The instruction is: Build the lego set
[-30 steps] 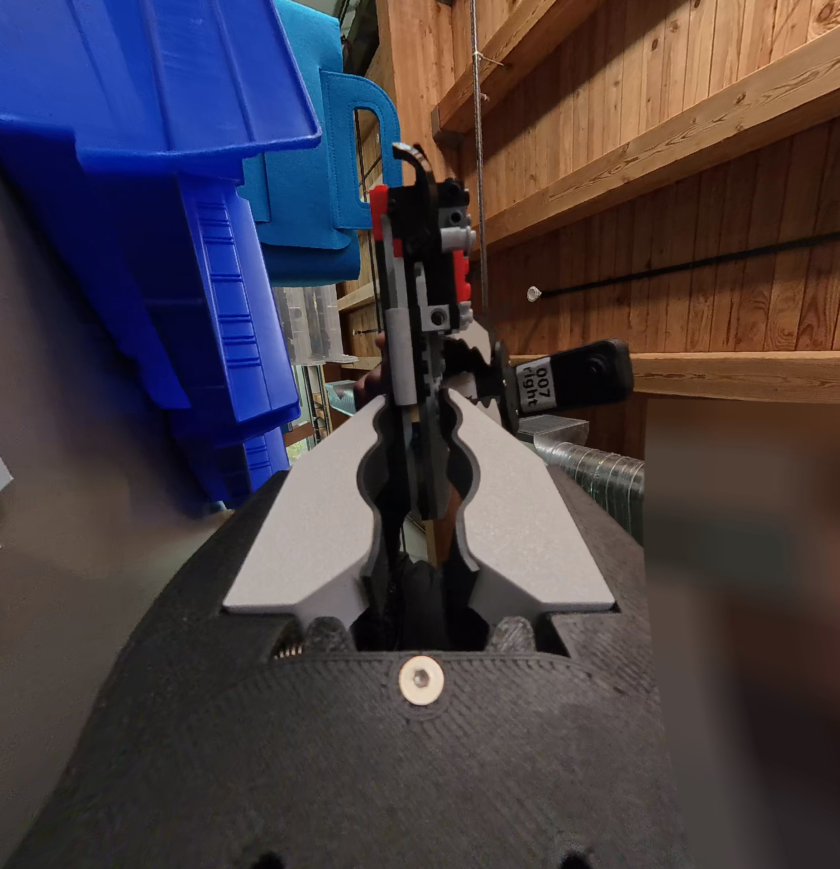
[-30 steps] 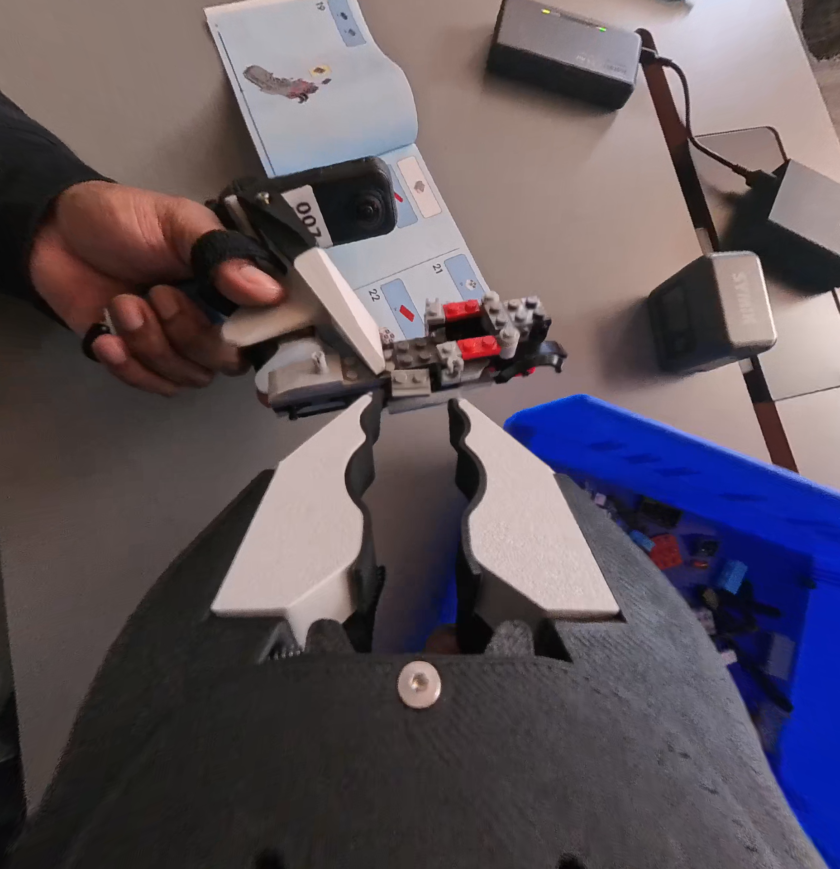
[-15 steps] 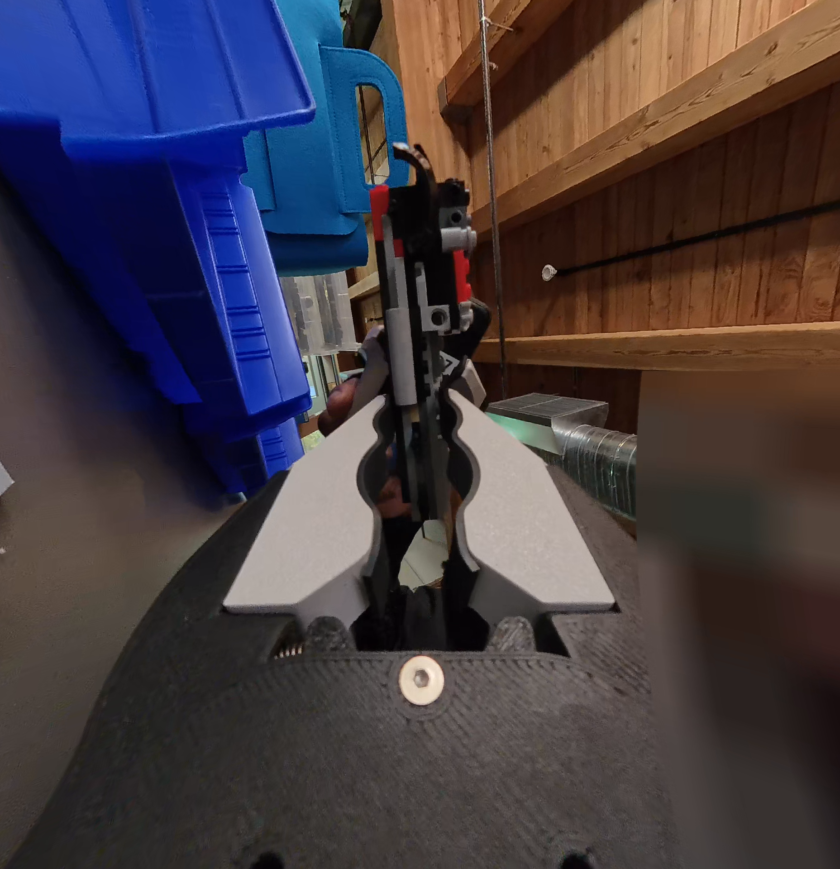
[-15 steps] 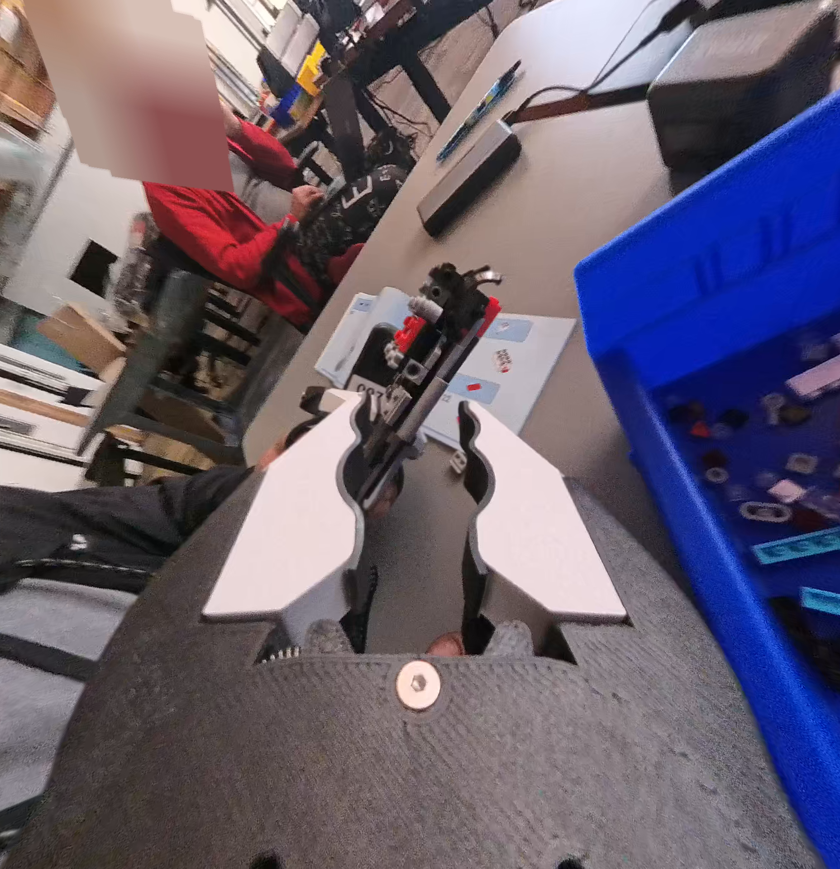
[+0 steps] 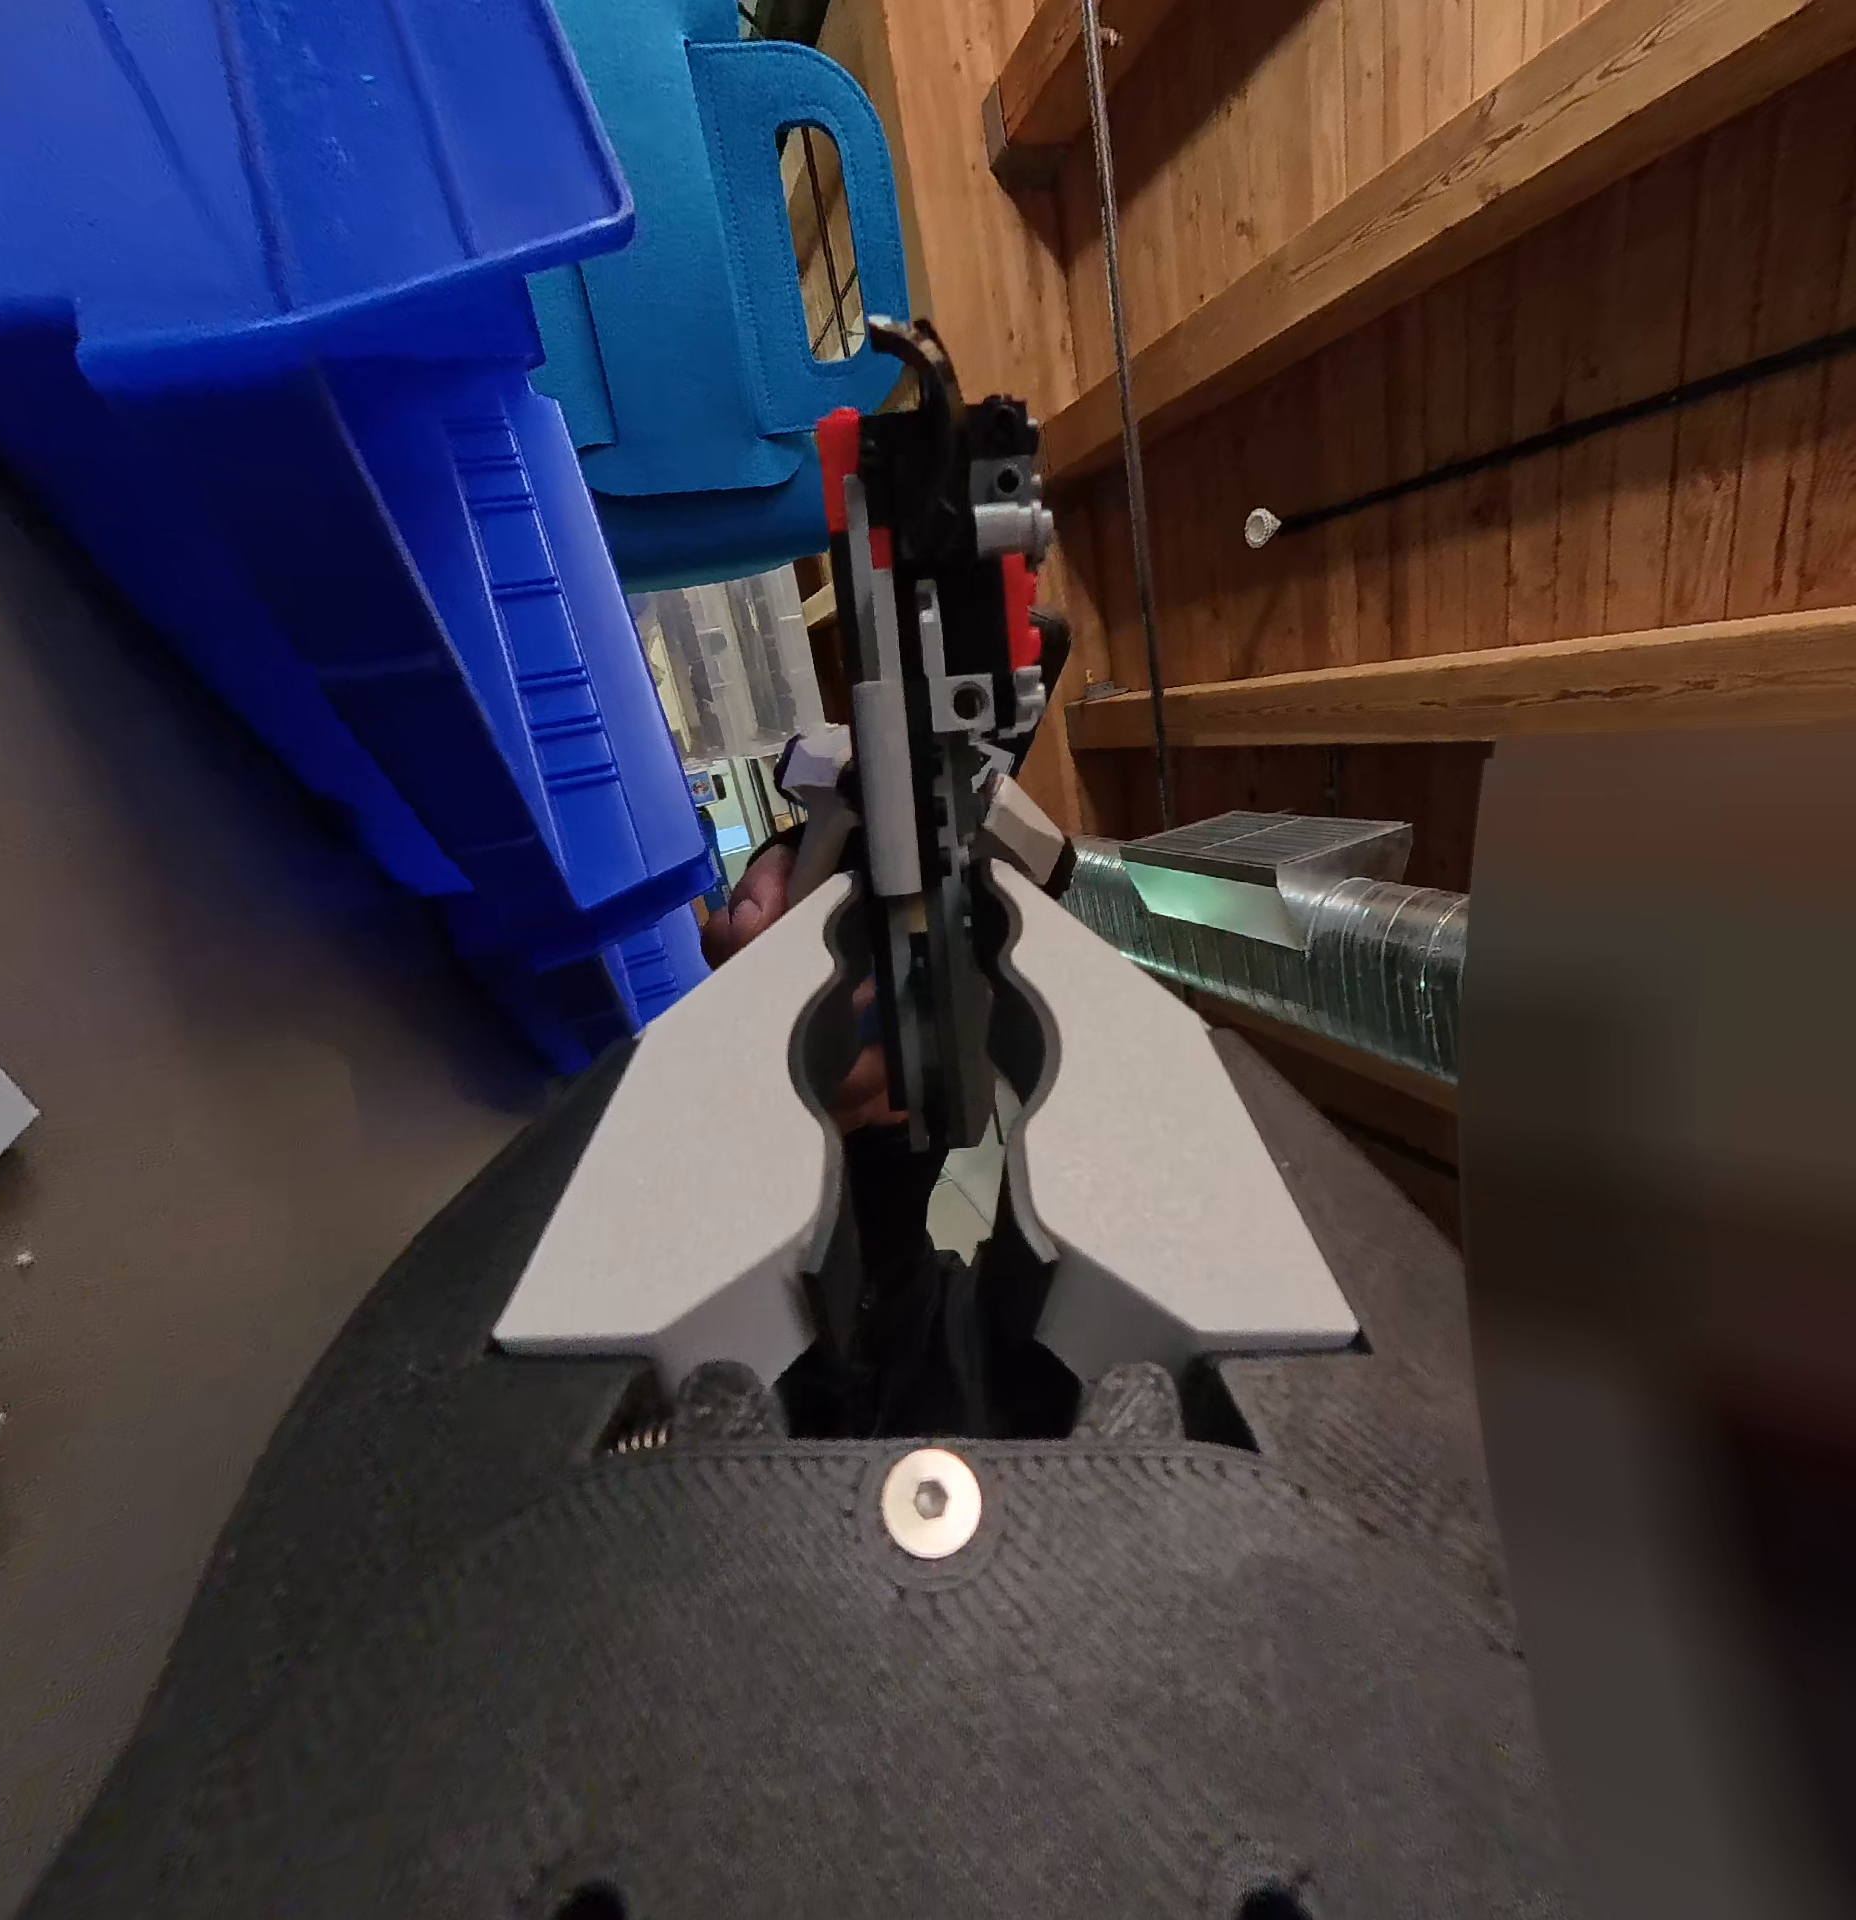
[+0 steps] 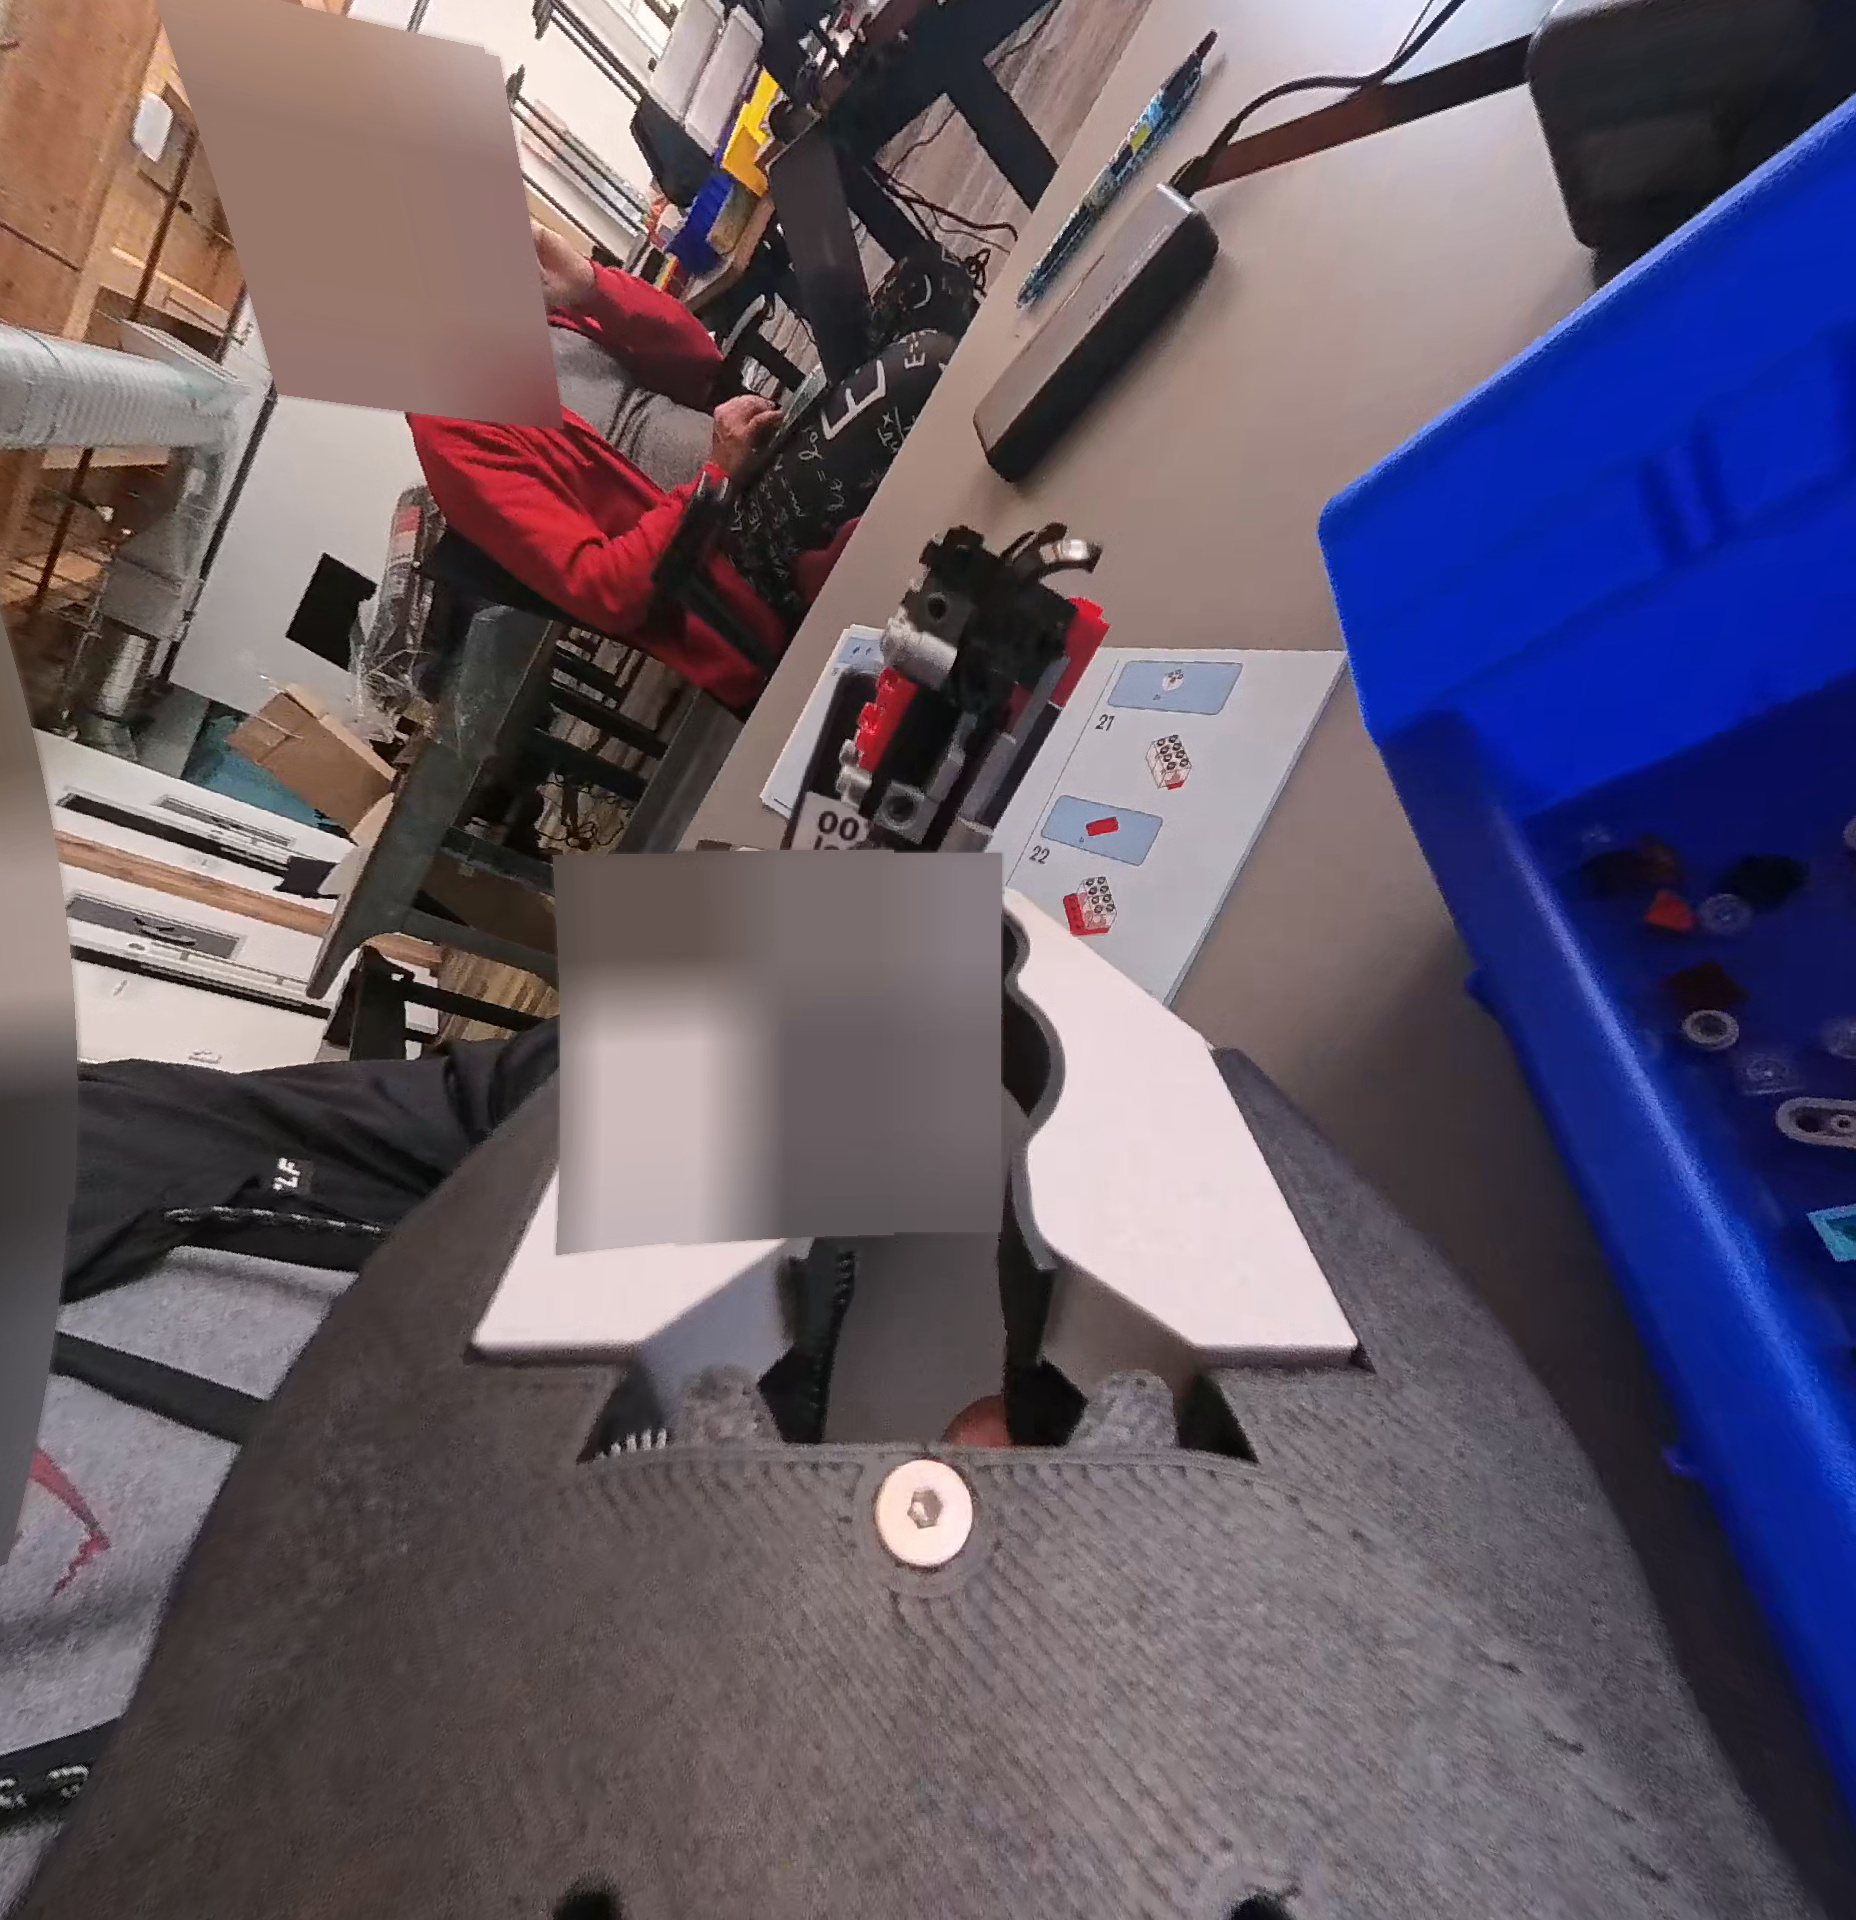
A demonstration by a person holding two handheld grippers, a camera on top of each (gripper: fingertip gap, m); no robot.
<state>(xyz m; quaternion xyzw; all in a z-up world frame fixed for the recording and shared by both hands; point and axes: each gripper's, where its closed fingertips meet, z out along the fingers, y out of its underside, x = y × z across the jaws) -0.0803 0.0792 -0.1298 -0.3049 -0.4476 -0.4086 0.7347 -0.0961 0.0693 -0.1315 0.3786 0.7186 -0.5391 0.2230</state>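
A black, grey and red lego model (image 5: pixel 934 644) stands upright between the fingers of my left gripper (image 5: pixel 919 883), which is shut on its lower end. My right gripper's fingertips (image 5: pixel 1028 831) show just behind, one on each side of the model; I cannot tell whether they touch it. In the right wrist view the model (image 6: pixel 965 707) rises above my right gripper (image 6: pixel 908 899). A blurred patch covers the left finger and the gap. The right finger (image 6: pixel 1111 1091) shows, and the base gap looks open. An open instruction booklet (image 6: pixel 1163 790) lies on the table behind.
A blue bin (image 6: pixel 1526 520) with several loose pieces (image 6: pixel 1734 935) stands at the right on the grey table (image 6: pixel 1319 364). A black device (image 6: pixel 1100 322) lies farther back. Stacked blue bins (image 5: pixel 384 520), a teal bag (image 5: pixel 716 312), a wooden wall and a metal duct (image 5: pixel 1267 956) surround the left view. A person in red (image 6: pixel 591 499) sits beyond. Only a small space, under 4 cm, lies between the two pairs of fingers. From either gripper's tips it is about 35 cm to the black device (image 6: pixel 1100 322).
My right gripper swung from looking down on the model to level with it and moved in, so its tips now straddle the model. My left gripper kept its hold.
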